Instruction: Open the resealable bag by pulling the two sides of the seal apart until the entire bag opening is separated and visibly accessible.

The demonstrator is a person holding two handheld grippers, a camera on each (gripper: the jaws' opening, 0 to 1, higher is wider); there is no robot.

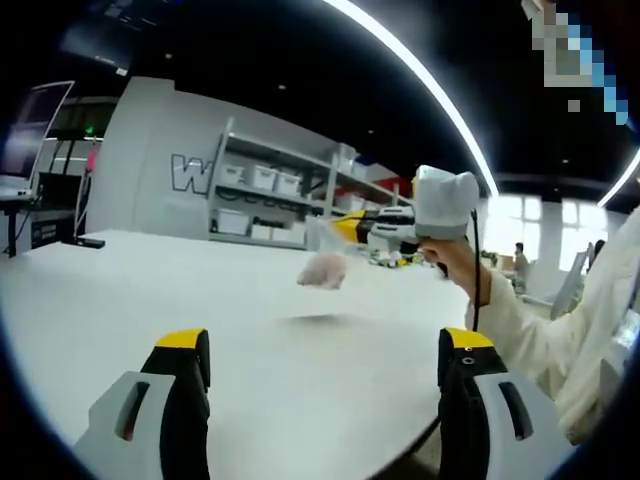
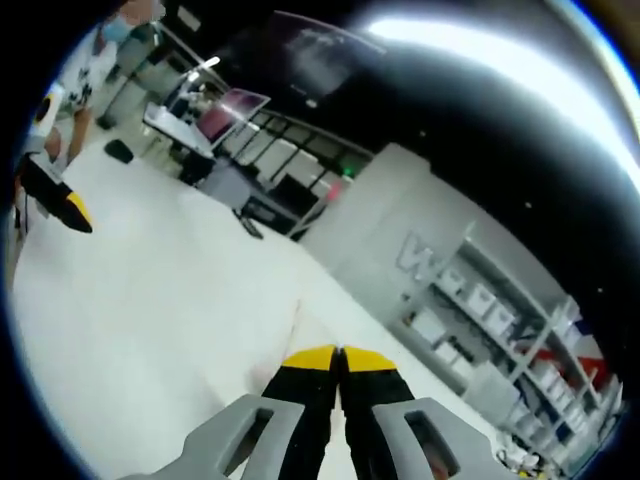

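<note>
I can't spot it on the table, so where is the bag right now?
In the left gripper view the bag hangs in the air above the white table, held at its top by the right gripper, in front of the shelving.

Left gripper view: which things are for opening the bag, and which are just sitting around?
For the job:
- resealable bag, hanging in the air from the right gripper
- left gripper, jaws open, holding nothing

Just lying about:
- shelf with white bins
- monitor
- white table
</note>
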